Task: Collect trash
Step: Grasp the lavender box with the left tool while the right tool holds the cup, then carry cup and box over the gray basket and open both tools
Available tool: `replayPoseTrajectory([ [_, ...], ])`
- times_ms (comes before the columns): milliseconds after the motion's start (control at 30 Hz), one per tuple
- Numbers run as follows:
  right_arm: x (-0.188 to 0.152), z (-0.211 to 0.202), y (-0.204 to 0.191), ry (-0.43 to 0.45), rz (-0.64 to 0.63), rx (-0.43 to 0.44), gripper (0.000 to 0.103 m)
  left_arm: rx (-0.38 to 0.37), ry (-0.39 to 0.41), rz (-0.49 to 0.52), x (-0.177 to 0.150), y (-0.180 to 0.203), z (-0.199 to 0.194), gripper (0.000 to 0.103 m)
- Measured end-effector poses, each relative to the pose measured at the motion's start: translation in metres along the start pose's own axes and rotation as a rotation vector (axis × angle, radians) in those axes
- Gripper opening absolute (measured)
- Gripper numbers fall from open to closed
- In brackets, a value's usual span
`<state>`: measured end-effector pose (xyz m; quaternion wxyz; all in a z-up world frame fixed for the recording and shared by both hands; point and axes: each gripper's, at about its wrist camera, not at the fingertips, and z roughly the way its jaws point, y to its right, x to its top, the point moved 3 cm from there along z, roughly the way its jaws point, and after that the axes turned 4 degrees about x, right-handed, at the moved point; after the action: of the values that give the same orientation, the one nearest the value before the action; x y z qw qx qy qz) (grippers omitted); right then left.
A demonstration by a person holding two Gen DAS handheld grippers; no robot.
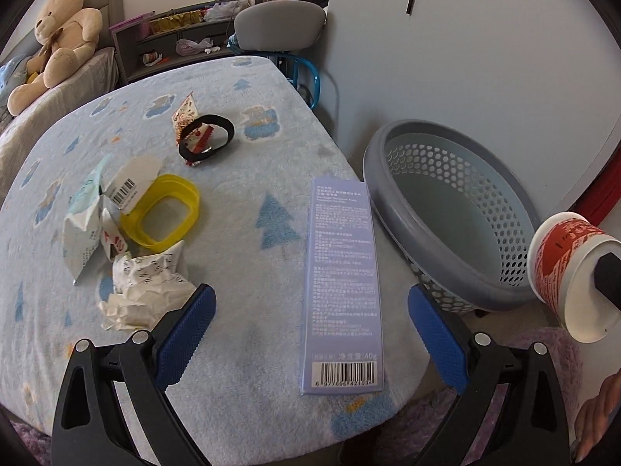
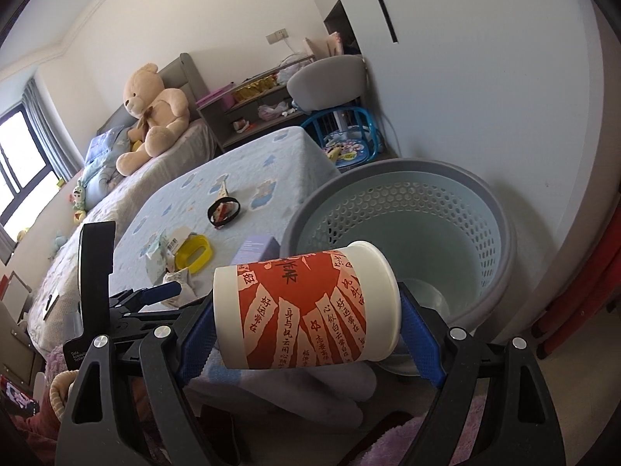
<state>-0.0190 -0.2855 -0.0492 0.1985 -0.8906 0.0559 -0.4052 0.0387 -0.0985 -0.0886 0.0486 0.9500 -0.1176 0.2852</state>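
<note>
Now: right hand-held gripper (image 2: 306,330) clamps one cup (image 2: 306,306); left hand-held gripper (image 1: 310,330) wide, empty; one basket (image 1: 392,202).

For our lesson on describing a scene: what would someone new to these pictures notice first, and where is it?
First, the red-and-white paper cup, clamped sideways in the right gripper just in front of the grey perforated basket on the floor. Next, the litter on the blue blanket: a lilac box at its edge, nearest the basket, a yellow ring and crumpled wrappers further left. The open left gripper hangs above them.
</note>
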Motion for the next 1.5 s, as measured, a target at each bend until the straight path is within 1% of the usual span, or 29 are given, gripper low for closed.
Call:
replayPoseTrajectory([
  [100, -0.001, 0.001, 0.008, 0.002, -0.008, -0.037, 0.081, 0.010, -0.025, 0.004, 0.002, 0.005, 0.015, 0.095],
  [200, -0.002, 0.004, 0.016, -0.004, 0.001, -0.043, 0.081, 0.010, -0.036, 0.003, 0.003, 0.008, 0.024, 0.094],
  [233, -0.002, 0.006, 0.018, -0.004, 0.004, -0.049, 0.081, 0.009, -0.037, 0.005, 0.003, 0.009, 0.026, 0.092],
  [300, -0.003, 0.008, 0.022, -0.005, 0.005, -0.062, 0.081, 0.009, -0.047, 0.015, 0.005, 0.011, 0.030, 0.076],
  [367, -0.003, 0.010, 0.025, -0.005, 0.009, -0.070, 0.081, 0.002, -0.075, 0.028, 0.003, 0.013, 0.036, 0.045],
  [400, -0.003, 0.011, 0.026, -0.004, 0.012, -0.072, 0.081, 0.000, -0.083, 0.030, 0.002, 0.014, 0.038, 0.043],
  [567, -0.001, 0.014, 0.031, 0.008, 0.007, -0.098, 0.081, 0.027, -0.041, 0.012, -0.001, 0.006, 0.024, 0.043],
  [733, 0.003, 0.016, 0.036, 0.024, -0.017, -0.138, 0.081, 0.069, 0.046, -0.004, 0.007, 0.000, -0.009, 0.043],
  [833, 0.010, 0.017, 0.041, 0.037, -0.040, -0.171, 0.081, 0.066, 0.104, 0.005, 0.022, 0.011, -0.024, 0.043],
  [967, 0.019, 0.020, 0.049, 0.055, -0.073, -0.231, 0.081, 0.064, 0.154, 0.042, 0.043, 0.038, -0.025, 0.043],
  [1033, 0.022, 0.024, 0.053, 0.058, -0.090, -0.270, 0.081, 0.057, 0.161, 0.060, 0.051, 0.051, -0.020, 0.043],
  [1200, 0.030, 0.037, 0.068, 0.048, -0.098, -0.330, 0.081, 0.049, 0.168, 0.093, 0.062, 0.078, -0.006, 0.043],
  [1500, 0.034, 0.045, 0.080, 0.049, -0.086, -0.356, 0.082, 0.012, 0.124, 0.137, 0.072, 0.102, 0.022, 0.043],
])
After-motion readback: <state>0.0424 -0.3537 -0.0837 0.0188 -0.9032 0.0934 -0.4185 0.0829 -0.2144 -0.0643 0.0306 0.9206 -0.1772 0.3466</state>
